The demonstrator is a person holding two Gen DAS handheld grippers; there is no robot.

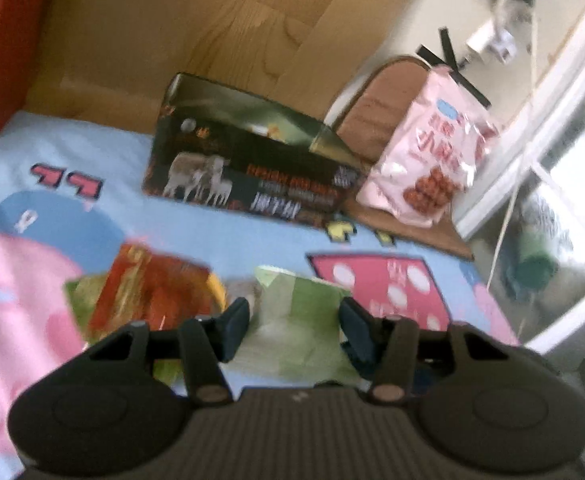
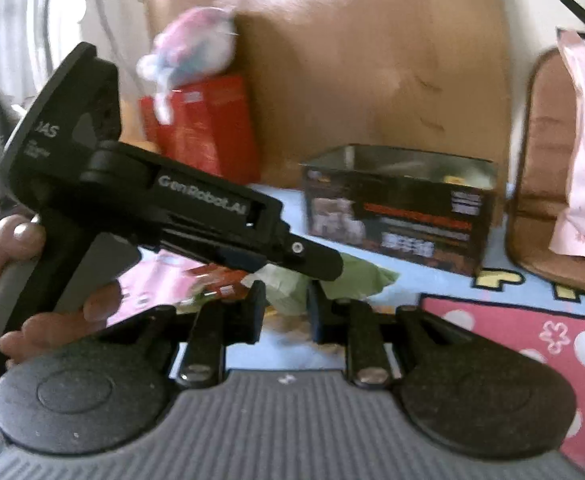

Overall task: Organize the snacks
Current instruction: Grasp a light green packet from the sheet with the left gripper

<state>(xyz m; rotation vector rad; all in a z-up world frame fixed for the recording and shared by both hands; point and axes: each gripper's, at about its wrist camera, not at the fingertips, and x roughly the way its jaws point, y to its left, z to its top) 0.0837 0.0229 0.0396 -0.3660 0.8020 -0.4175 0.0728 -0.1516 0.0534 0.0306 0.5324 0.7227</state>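
Snacks (image 1: 292, 320) are lying loose on the blanket (image 1: 252, 236) while we are hovering both unclenched, empty grippers, left gripper (image 1: 294, 330) and right gripper (image 2: 284, 312); the tin (image 1: 252, 160) is awaiting most packets.

Left tool (image 1: 294, 326) gapes wide; right tool (image 2: 286, 312) stands narrowly parted, both empty.

Glossy metal tin (image 1: 252, 160), shiny plastic bag (image 1: 424, 160), cloth blanket (image 1: 252, 236).

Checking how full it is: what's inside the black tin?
The black tin is open; something yellowish shows near its right wall. Its front wall covers the rest.
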